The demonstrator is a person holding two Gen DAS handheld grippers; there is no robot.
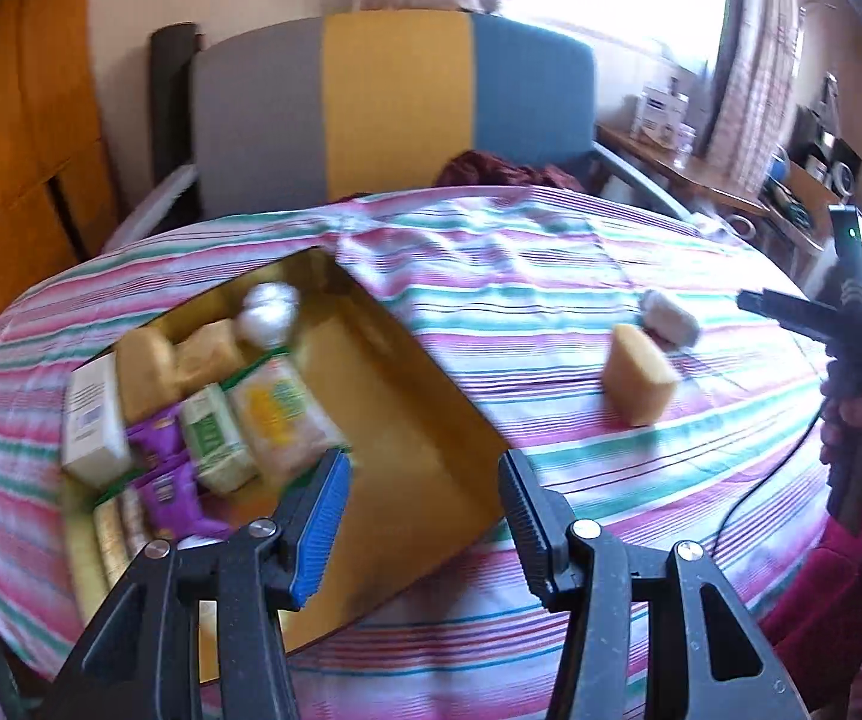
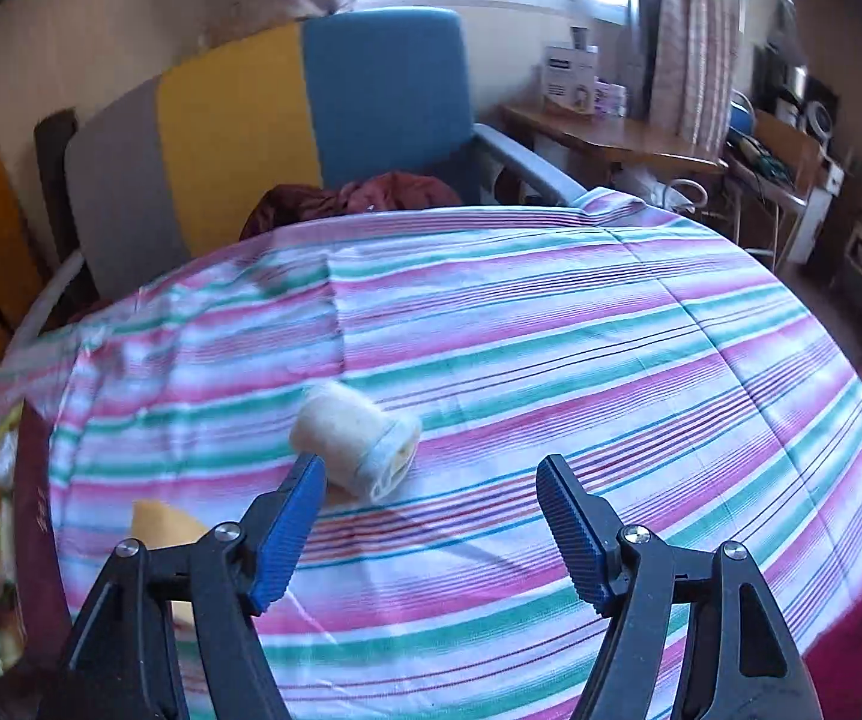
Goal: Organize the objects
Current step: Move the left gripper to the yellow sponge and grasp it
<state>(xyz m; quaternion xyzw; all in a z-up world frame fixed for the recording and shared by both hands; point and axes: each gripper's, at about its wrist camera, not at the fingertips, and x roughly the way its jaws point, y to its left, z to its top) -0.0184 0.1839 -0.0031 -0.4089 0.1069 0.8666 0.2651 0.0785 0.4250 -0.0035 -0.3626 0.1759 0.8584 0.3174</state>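
Most of the sorting looked done from where I stood. The gold-lined box lay open on the striped cloth of the bench, directly ahead of the left tool, and its far-left part was already packed: small cartons, purple packets, pale wrapped bars and a white ball of something, too blurred to name more closely. The half of the box nearest that tool was bare. 2 things were left out on the cloth, ahead and to the right of the left tool: a yellow sponge block and, just beyond it, a pale rolled bandage. The left tool hung half open with nothing between its jaws. The right tool stood wide and empty, with no pad pressing on anything; the roll lay just ahead of its left finger. I judged the roll to be next, then the sponge, both bound for the box's bare half.
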